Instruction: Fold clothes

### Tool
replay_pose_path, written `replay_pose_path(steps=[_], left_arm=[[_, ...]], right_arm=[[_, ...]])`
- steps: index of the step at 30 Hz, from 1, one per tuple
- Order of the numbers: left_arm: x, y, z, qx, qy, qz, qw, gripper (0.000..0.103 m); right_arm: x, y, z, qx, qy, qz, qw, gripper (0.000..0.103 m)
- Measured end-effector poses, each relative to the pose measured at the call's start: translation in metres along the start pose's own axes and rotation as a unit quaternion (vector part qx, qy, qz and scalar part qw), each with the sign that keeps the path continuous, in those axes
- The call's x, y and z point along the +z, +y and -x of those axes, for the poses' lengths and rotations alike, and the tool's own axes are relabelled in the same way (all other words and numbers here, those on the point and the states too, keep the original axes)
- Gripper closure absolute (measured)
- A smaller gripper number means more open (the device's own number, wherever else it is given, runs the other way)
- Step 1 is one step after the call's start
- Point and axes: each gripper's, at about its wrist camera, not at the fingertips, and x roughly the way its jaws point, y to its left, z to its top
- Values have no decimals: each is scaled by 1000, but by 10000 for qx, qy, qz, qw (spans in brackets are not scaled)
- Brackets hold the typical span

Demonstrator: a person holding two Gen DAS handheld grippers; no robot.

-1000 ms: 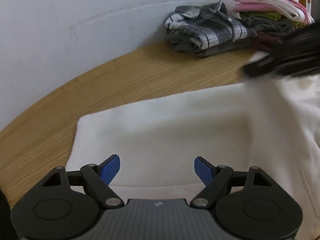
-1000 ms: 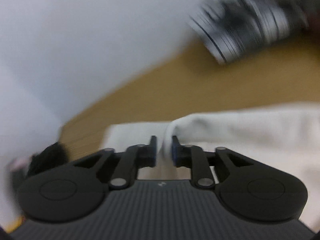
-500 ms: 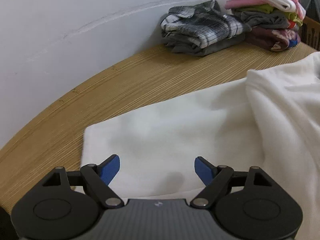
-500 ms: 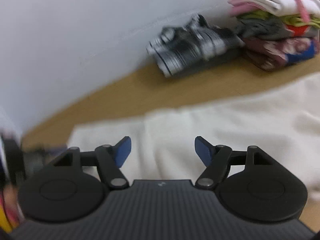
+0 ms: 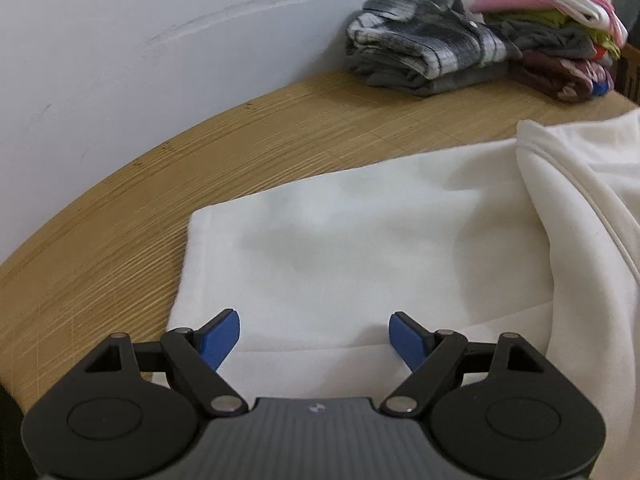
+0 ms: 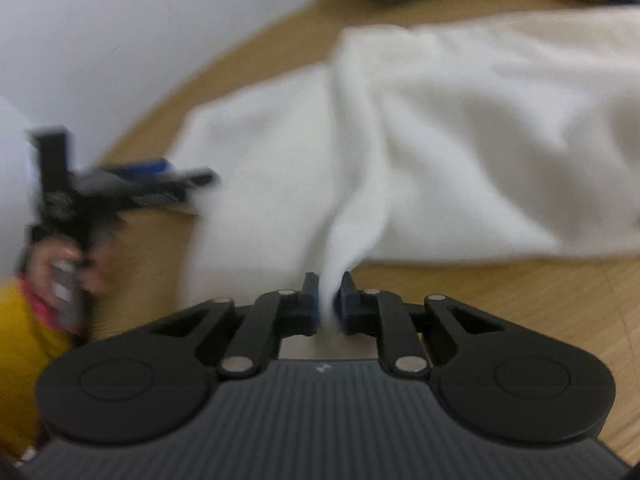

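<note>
1. Two tools work one white garment [image 5: 360,248] spread on the wooden surface [image 5: 120,248].
2. Left tool [image 5: 314,334]: its blue-padded fingers [image 5: 222,336] stand wide apart, holding nothing. The garment lies directly ahead of and beneath them, its flat folded panel stretching forward from the tips.
3. The garment's left edge runs just beyond the left finger; bare surface shows further to that side.
4. Ahead and to the right of the left tool, a thicker layer of the same garment, with a seam line, rides over the flat panel.
5. Right tool [image 6: 330,300]: its fingers are pressed together on a pinch of the white garment [image 6: 440,128], which rises as a narrow ridge straight out from the tips and widens into the body of cloth ahead.
6. In the right wrist view, blurred, the left tool [image 6: 160,176] appears off to the left of the right tool, over the garment's near corner, held by a hand [image 6: 60,264] with a yellow sleeve [image 6: 20,340].
7. Far ahead of the left tool, against the white wall [image 5: 160,60], sits a folded plaid shirt [image 5: 424,52] on grey cloth; just right of it stands a stack of folded clothes [image 5: 560,40] in pink, white, green, grey and maroon.
</note>
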Motion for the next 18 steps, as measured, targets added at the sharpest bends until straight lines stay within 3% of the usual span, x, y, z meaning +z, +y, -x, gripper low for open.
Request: replay_pose_path(steps=[6, 9, 11, 15, 18], left_arm=[[-10, 25, 4, -22, -87, 261, 9996, 19], [-15, 35, 4, -1, -90, 399, 9992, 19], [-18, 42, 3, 13, -92, 492, 9987, 19], [-25, 53, 2, 90, -50, 672, 9977, 19], [-31, 57, 5, 75, -20, 769, 9970, 19]], right_arm=[[98, 70, -13, 1440, -277, 991, 9842, 90], [143, 101, -53, 1749, -112, 1227, 9768, 89], [165, 113, -96, 1627, 93, 1226, 9790, 88], [186, 119, -194, 392, 489, 910, 9939, 81], [186, 115, -222, 88, 541, 486, 9973, 79]])
